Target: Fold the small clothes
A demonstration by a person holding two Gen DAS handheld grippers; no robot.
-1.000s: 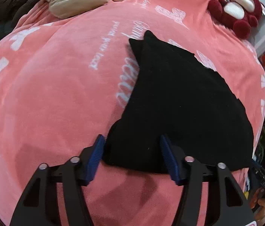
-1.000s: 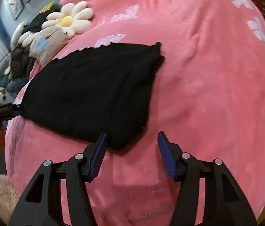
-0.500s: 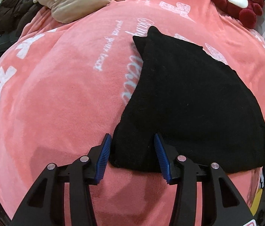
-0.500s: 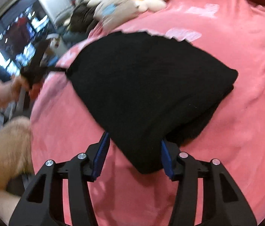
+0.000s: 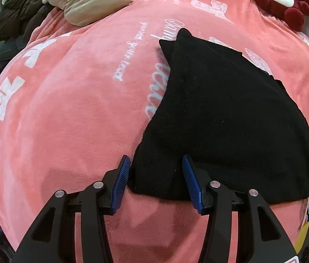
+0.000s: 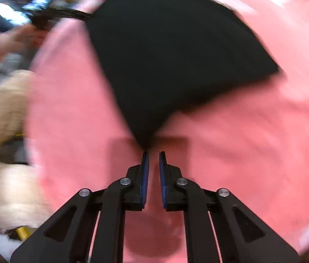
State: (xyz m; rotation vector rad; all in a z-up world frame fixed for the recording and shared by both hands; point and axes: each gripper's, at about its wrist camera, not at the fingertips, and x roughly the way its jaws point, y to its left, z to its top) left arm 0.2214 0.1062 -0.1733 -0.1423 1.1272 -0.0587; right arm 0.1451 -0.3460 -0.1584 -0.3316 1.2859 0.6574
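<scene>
matt black knit garment (image 5: 231, 120), plush pink blanket (image 5: 77, 120)

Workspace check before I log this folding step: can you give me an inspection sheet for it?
Surface: pink plush blanket with white lettering and flower prints.
Job's things: black garment, folded, lying flat on the blanket.
Clutter: beige plush cushion; red-and-white plush toy; dark padded jackets.
Grippers: left gripper open, garment corner between the pads; right gripper has just been closing, nearly shut, garment corner tip just ahead, grip unclear.
Cables: nothing seen.
Surroundings: right wrist view blurred; fluffy cream thing beside the blanket.
</scene>
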